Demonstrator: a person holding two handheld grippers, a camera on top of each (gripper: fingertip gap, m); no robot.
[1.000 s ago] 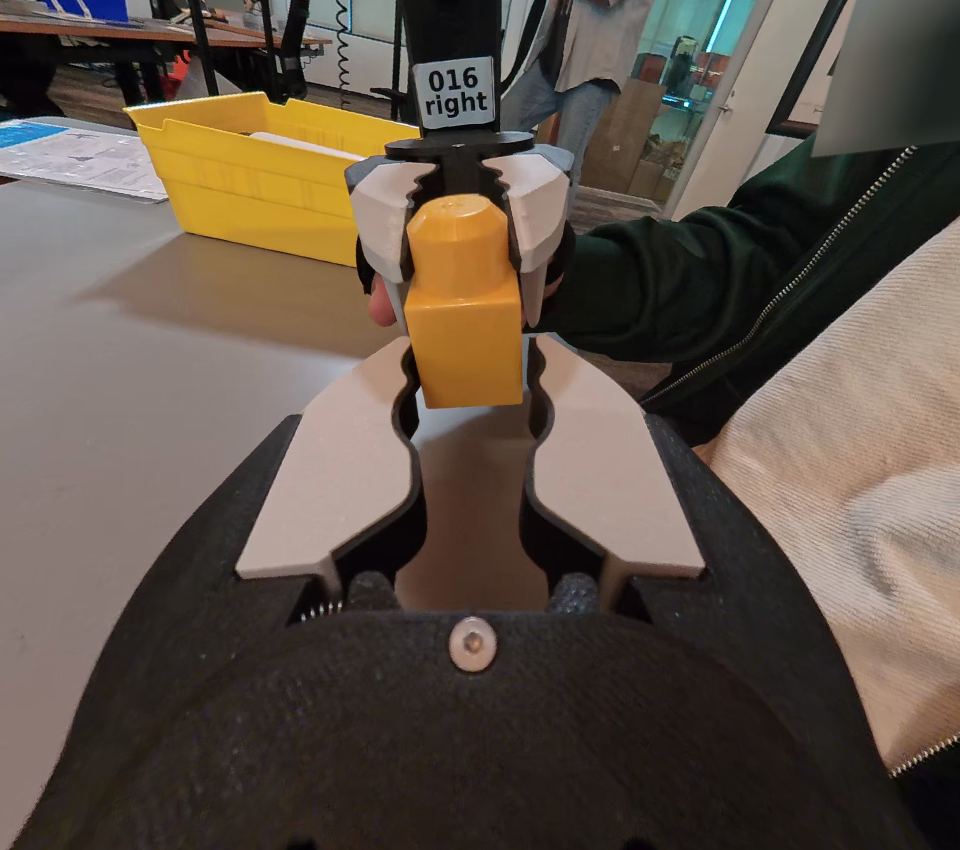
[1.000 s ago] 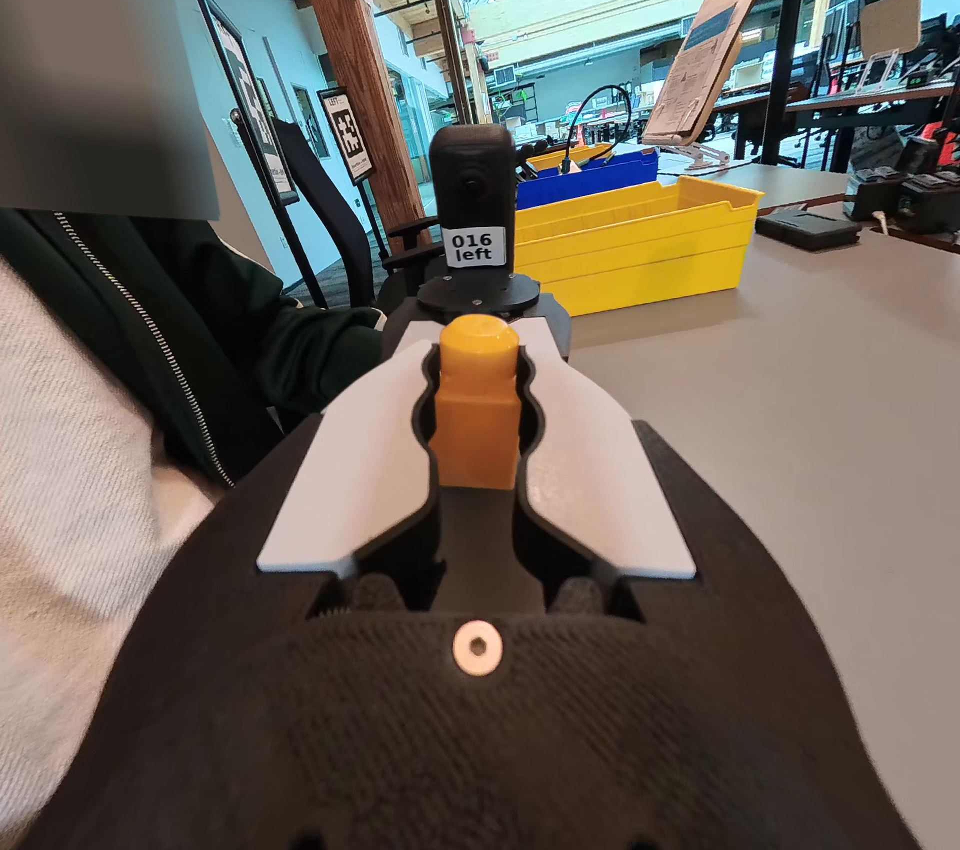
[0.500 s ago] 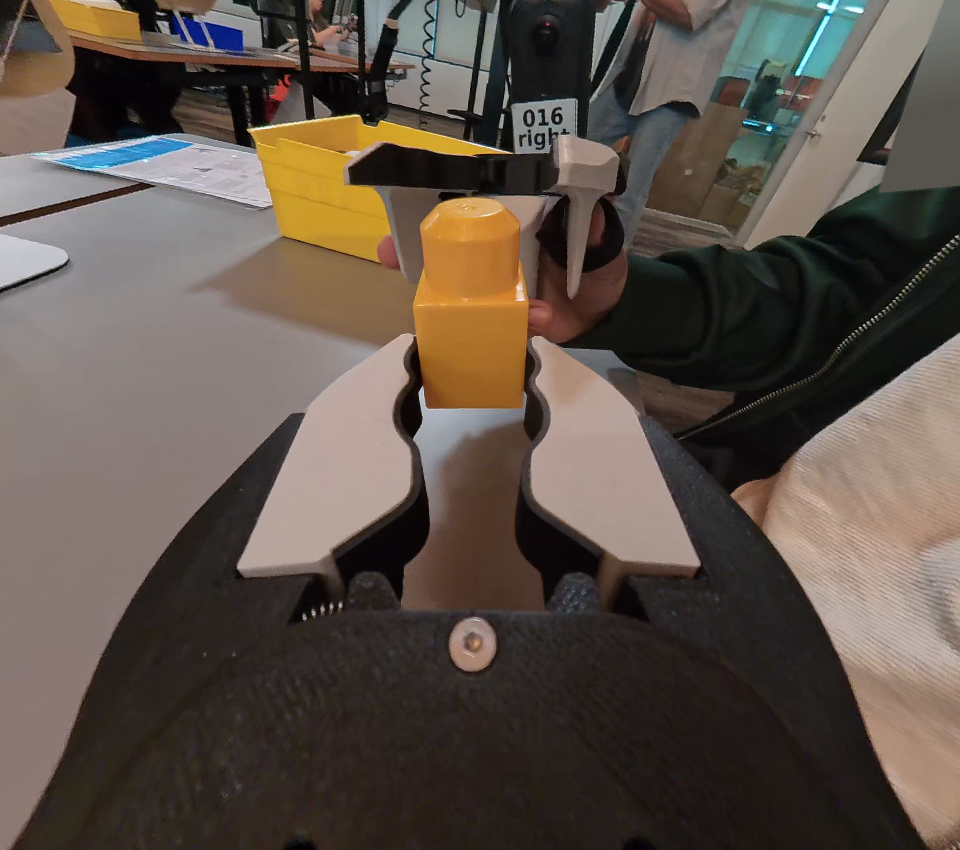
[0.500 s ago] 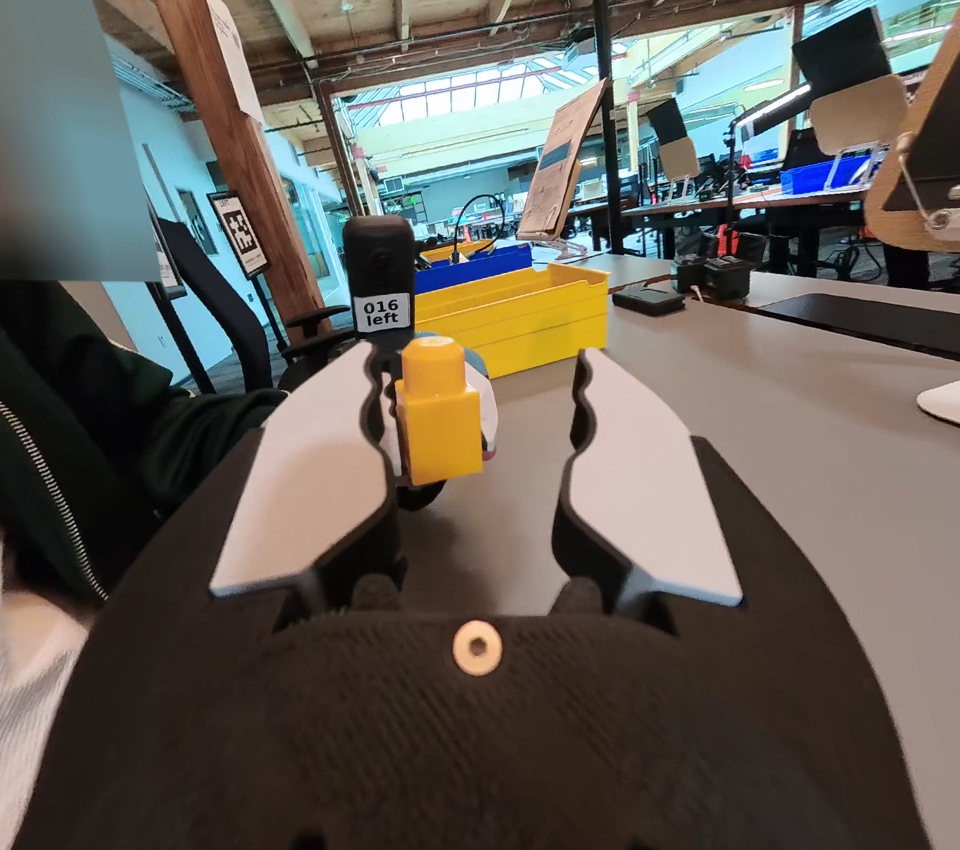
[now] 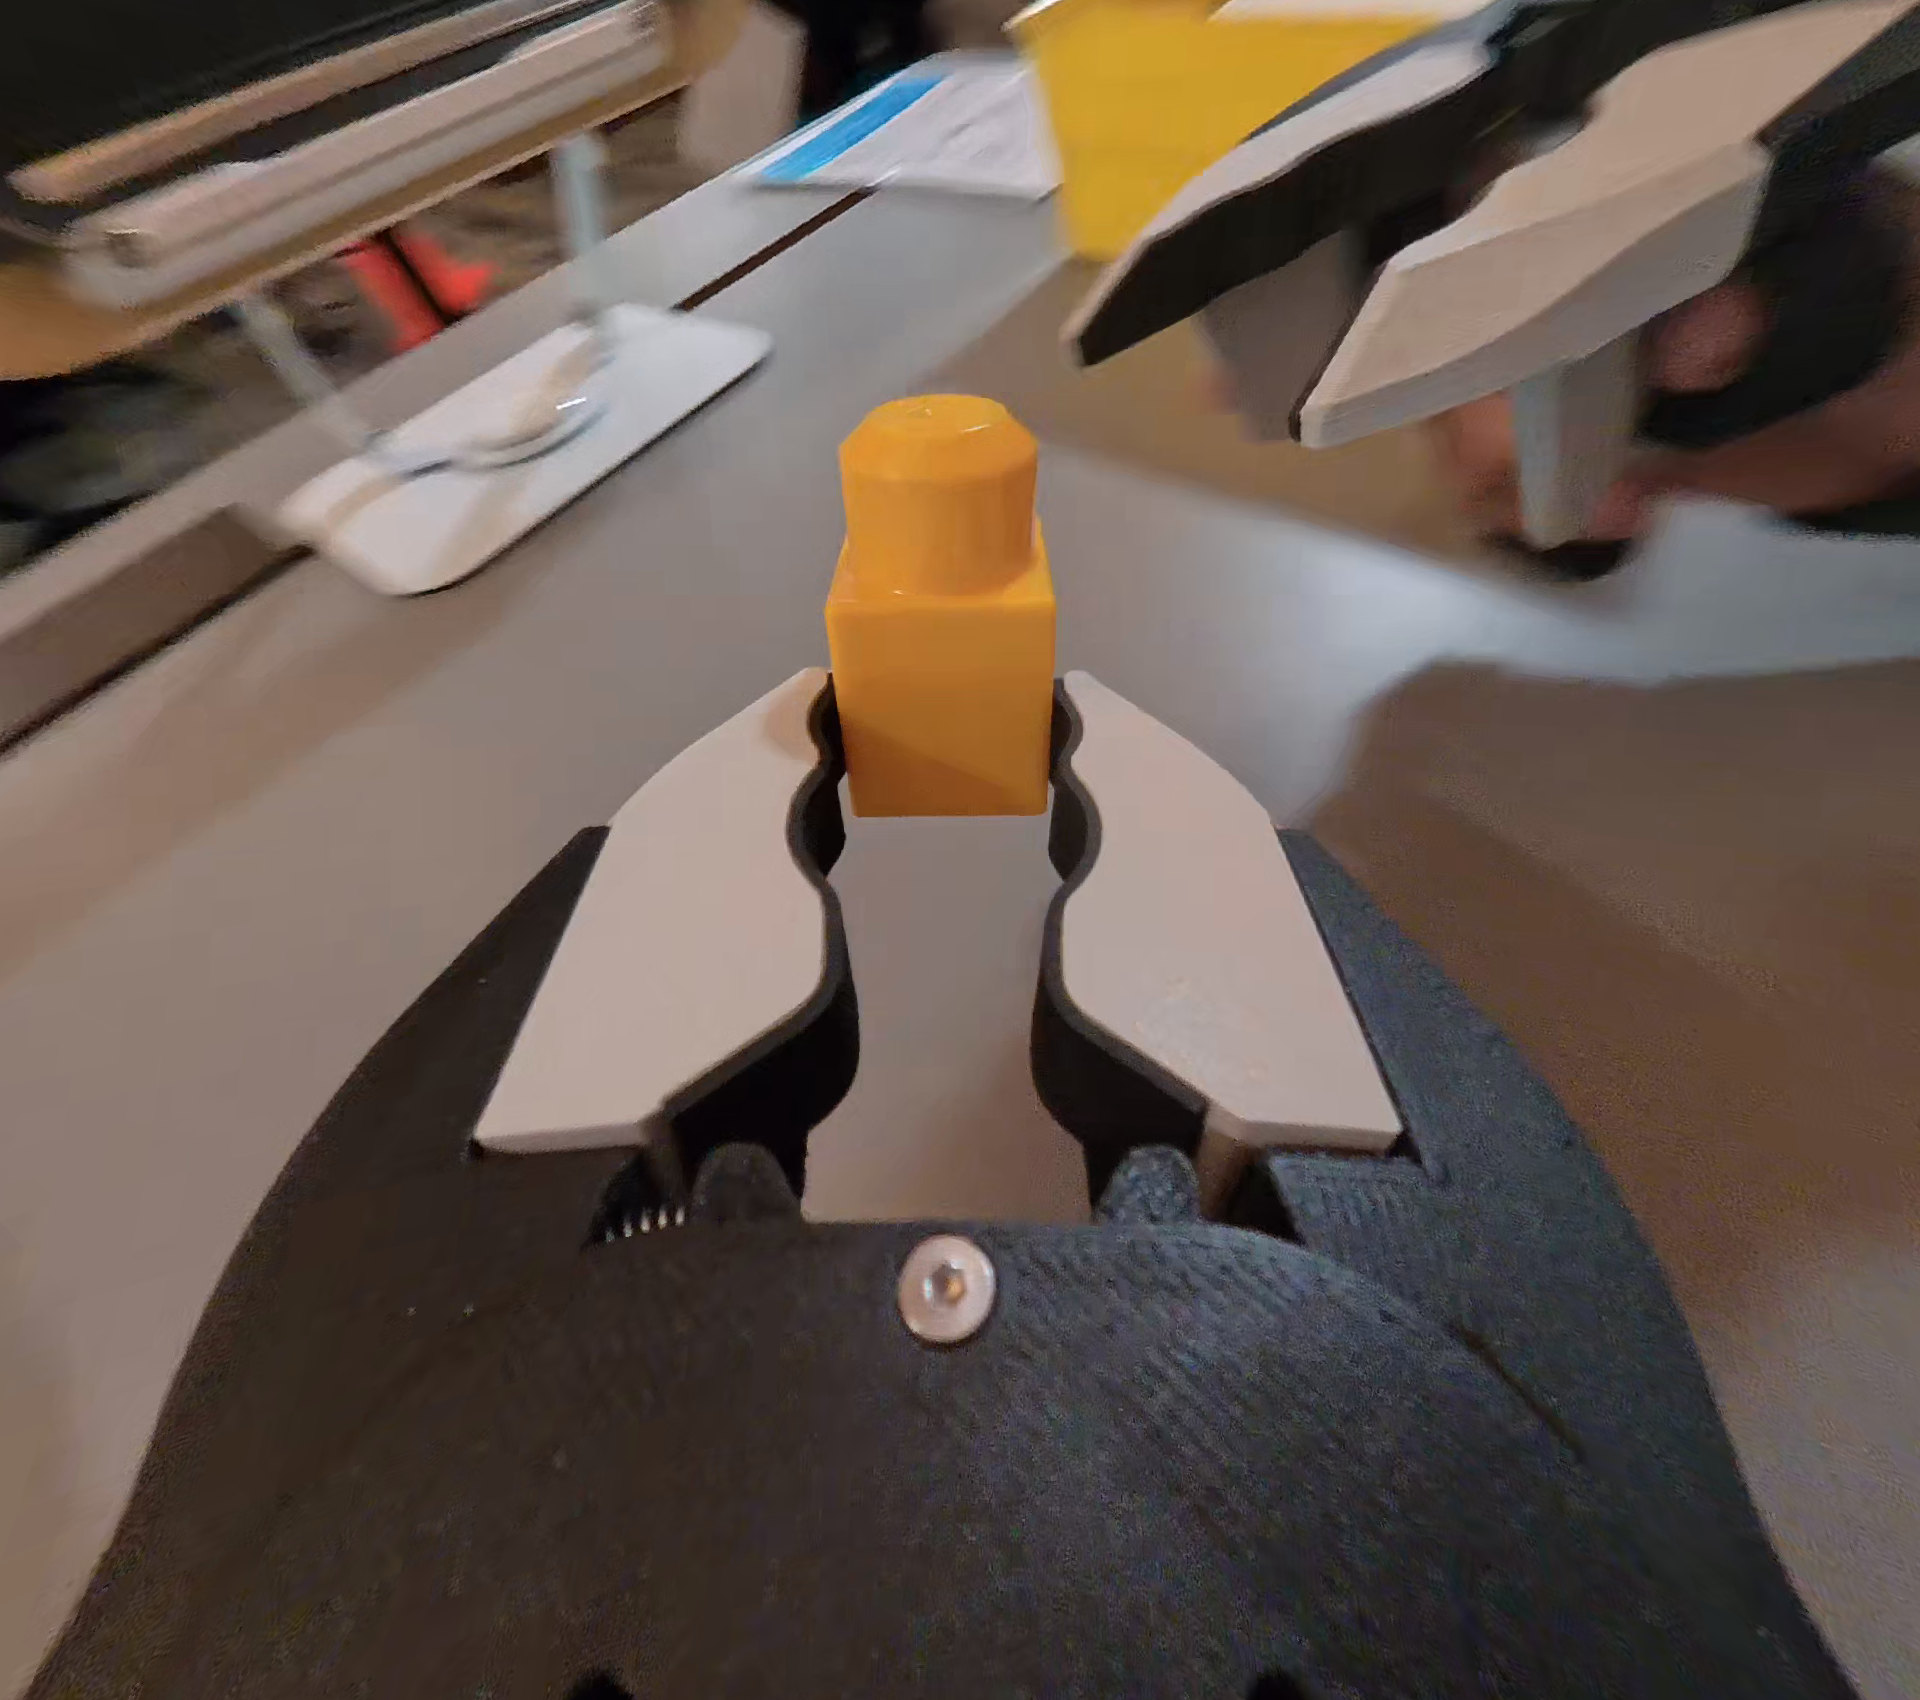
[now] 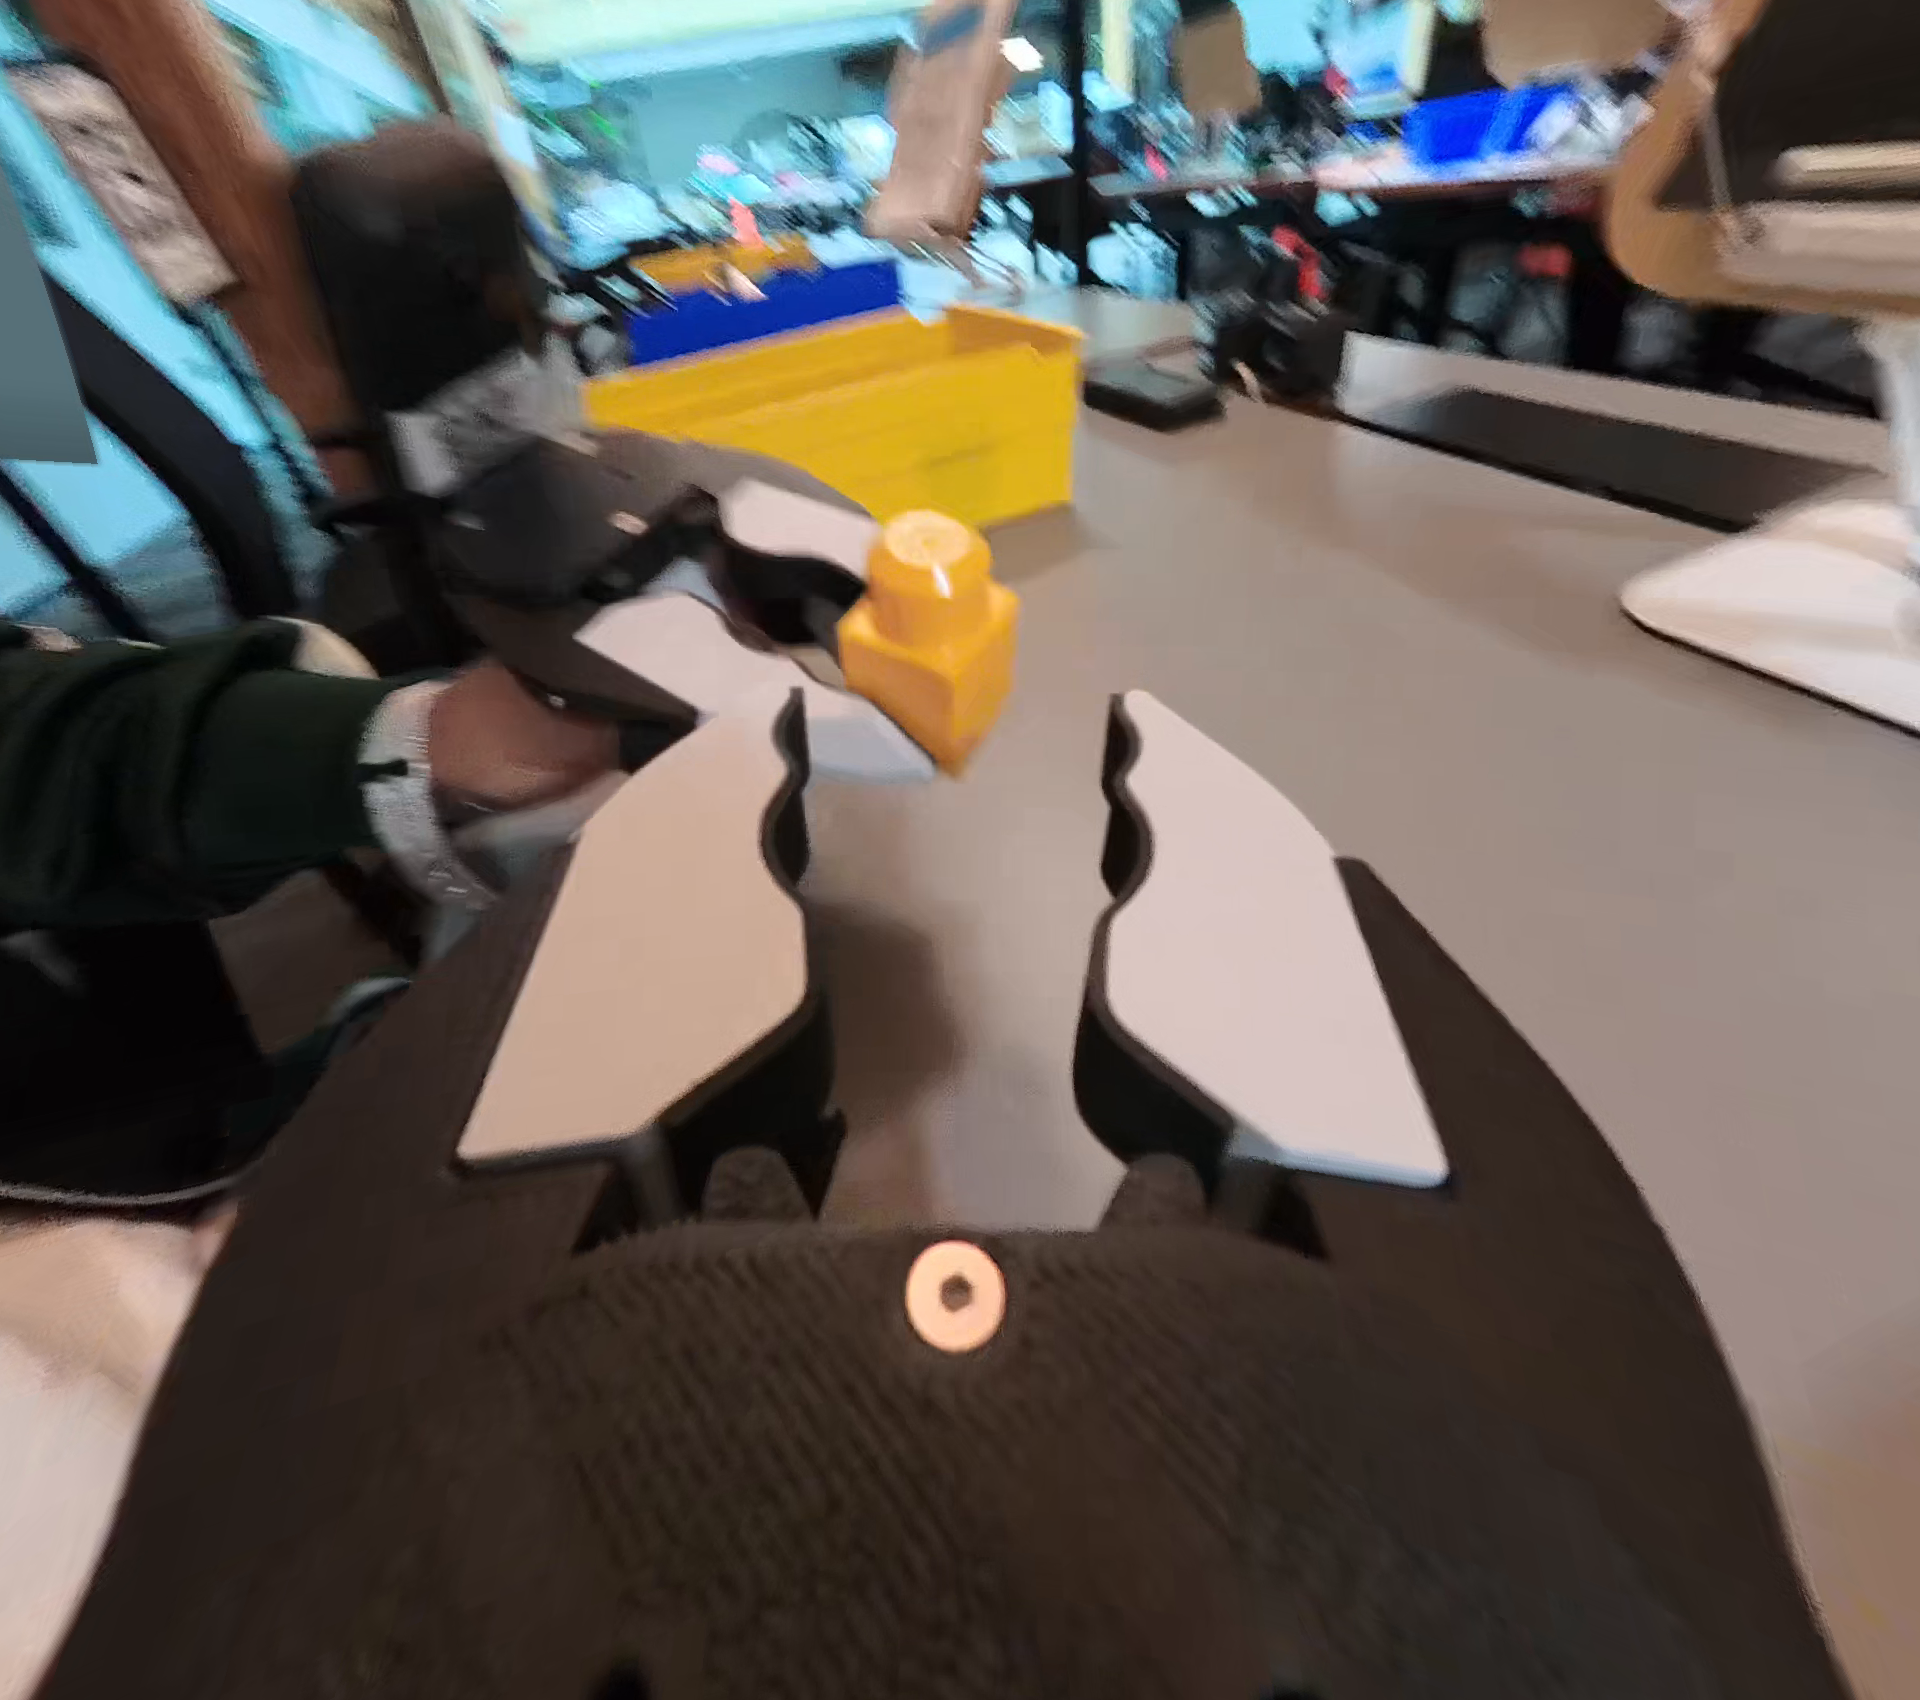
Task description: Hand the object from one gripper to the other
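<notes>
Grey desk (image 5: 312, 819) surface is seen beneath both tools, with a yellow bin (image 6: 883, 414) at its far side and a white stand base (image 5: 520, 445) nearby. Left tongs (image 5: 940, 705) are clamped on the orange block (image 5: 940, 694), which is held upright above the desk. Right tongs (image 6: 951, 715) are parted and empty, just beside the block.

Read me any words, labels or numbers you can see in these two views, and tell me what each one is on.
Nothing can be read: both views are motion-blurred.
Paper sheet beside the yellow bin: print too blurred.
White label on the left gripper: too blurred.
Yellow brick: no writing visible.
</notes>
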